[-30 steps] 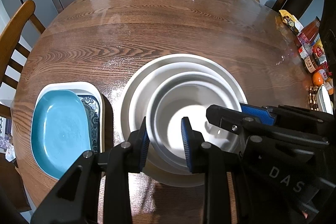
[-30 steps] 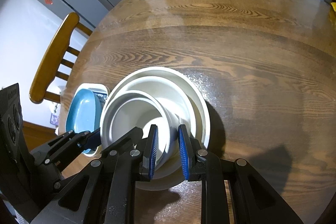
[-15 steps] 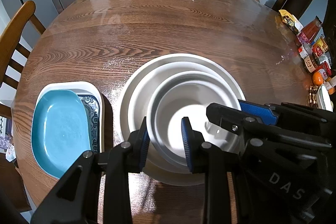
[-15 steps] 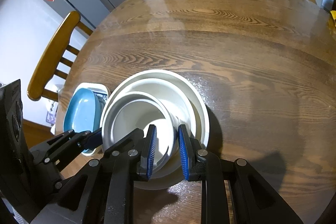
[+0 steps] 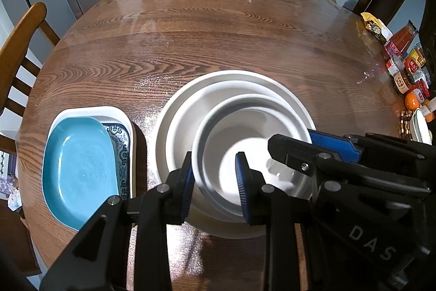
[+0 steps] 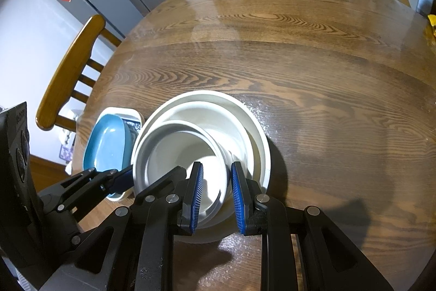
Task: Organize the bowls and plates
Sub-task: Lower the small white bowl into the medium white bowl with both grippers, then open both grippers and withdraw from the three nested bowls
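White bowl (image 5: 245,143) nested, tilted, in larger white bowls (image 5: 177,127); blue plate (image 5: 79,171) on patterned tray (image 5: 128,132) beside.

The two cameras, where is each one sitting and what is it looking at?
Left wrist view: rides on the left gripper, looking down along its fingers at the small white bowl in the big white bowl; the right gripper shows too.
Right wrist view: rides on the right gripper, looking down at the same bowls; the left gripper pokes in.
Both share: bowls, blue plate, wooden table.
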A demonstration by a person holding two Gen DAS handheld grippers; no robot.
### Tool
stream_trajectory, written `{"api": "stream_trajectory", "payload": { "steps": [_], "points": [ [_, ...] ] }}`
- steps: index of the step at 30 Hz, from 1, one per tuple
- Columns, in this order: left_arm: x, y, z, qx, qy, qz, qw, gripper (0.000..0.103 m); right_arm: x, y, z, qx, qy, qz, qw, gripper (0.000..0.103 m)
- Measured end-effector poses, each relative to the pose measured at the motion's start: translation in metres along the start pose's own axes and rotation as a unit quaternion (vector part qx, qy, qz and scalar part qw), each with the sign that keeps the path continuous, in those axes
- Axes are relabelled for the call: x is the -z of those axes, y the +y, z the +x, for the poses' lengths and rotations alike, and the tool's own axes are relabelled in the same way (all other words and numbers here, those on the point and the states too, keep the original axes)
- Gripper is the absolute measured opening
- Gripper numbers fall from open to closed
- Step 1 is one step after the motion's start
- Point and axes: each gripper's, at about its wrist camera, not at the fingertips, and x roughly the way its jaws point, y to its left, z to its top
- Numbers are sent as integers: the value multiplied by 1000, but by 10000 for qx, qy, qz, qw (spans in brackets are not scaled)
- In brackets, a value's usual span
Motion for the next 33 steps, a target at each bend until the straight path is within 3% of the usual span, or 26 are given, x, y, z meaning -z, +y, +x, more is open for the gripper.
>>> {"api": "stream_trajectory", "payload": {
  "steps": [22, 33],
  "points": [
    [3, 0, -17, -60, -231, -2, 9997, 29, 3, 2, -13, -1, -221, -32, 9997, 23],
    [3, 1, -30, -63, -466, 54, 9989, 40, 6, 2, -28, 11, -423, -39, 9991, 26]
  ]
}}
